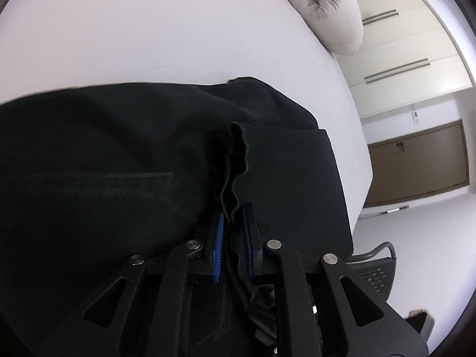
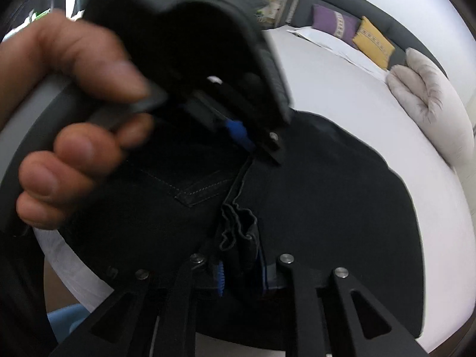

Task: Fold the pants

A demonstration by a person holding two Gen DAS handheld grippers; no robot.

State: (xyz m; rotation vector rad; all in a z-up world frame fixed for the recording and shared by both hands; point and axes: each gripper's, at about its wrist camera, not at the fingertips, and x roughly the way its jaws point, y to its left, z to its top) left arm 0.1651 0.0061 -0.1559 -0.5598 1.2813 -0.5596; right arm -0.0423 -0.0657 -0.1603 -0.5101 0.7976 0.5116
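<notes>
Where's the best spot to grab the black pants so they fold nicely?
Grab the wavy, bunched hem edge of the black pants, coming from the near side of the white bed. That edge stands up in ripples, so the jaws can slip around several layers at once. The left gripper already pinches it there, and the right gripper has the same edge between its jaws.

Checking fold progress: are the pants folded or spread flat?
Folded at least once: the pants lie on the bed with layered edges bunched together, overlapping the pocket side.

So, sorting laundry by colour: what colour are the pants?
Black, with pale stitching on the pocket; the pants show best in the right wrist view.
</notes>
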